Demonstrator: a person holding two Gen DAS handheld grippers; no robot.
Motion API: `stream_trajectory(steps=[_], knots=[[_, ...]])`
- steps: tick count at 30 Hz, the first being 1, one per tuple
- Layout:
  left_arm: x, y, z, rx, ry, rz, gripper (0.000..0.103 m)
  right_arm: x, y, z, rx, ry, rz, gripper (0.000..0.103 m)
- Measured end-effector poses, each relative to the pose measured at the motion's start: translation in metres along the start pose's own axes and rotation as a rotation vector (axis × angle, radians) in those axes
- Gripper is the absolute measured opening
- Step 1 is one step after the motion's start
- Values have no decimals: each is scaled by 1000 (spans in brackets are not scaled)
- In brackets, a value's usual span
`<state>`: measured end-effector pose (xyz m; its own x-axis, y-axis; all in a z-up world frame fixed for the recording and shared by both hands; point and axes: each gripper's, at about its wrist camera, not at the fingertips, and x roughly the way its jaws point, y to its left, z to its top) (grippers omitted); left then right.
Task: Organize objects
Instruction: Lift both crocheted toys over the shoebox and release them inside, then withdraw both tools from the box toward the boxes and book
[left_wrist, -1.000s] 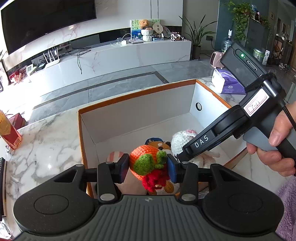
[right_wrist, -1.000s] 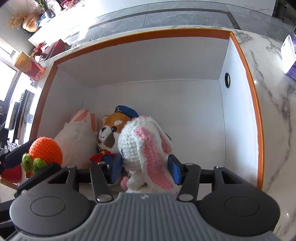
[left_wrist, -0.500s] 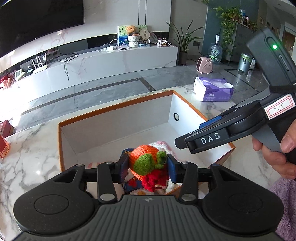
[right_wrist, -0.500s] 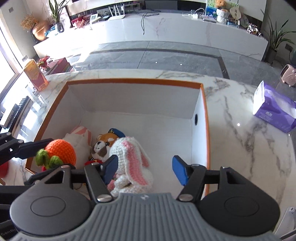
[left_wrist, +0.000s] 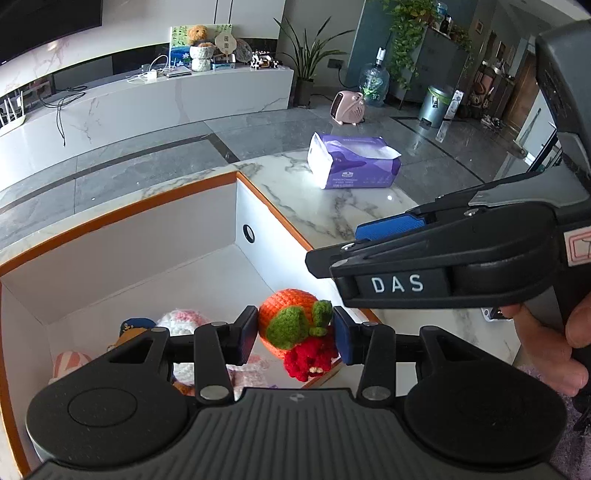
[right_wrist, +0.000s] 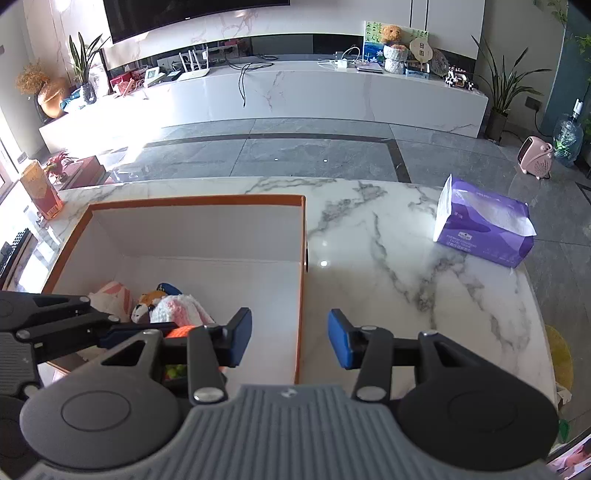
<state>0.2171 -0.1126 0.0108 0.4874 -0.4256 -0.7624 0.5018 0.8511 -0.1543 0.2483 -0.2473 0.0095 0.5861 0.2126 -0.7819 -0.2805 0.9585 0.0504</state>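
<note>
Left tool (left_wrist: 295, 334) tilts down, pinching the knitted orange toy (left_wrist: 291, 328) over the box (left_wrist: 258, 206); right tool (right_wrist: 290, 338), at three o'clock, spread and empty, jaws just closing.

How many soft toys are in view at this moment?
4. An orange knitted toy sits clamped in the left hand-held gripper above the box; a white-and-pink rabbit, a capped bear and a striped plush lie inside. More may be hidden.
</note>
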Motion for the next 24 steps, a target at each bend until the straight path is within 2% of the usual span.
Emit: stream_trajectory(steps=[10, 11, 15, 24], knots=[[12, -4, -7, 6, 39, 26, 51, 10, -1, -18, 10, 27, 17, 48], [11, -4, -8, 6, 37, 32, 54, 9, 0, -18, 11, 27, 19, 49], [6, -4, -12, 12, 28, 31, 66, 6, 3, -20, 12, 17, 22, 49], [-27, -6, -23, 34, -40, 91, 68, -8, 11, -26, 9, -12, 28, 56]])
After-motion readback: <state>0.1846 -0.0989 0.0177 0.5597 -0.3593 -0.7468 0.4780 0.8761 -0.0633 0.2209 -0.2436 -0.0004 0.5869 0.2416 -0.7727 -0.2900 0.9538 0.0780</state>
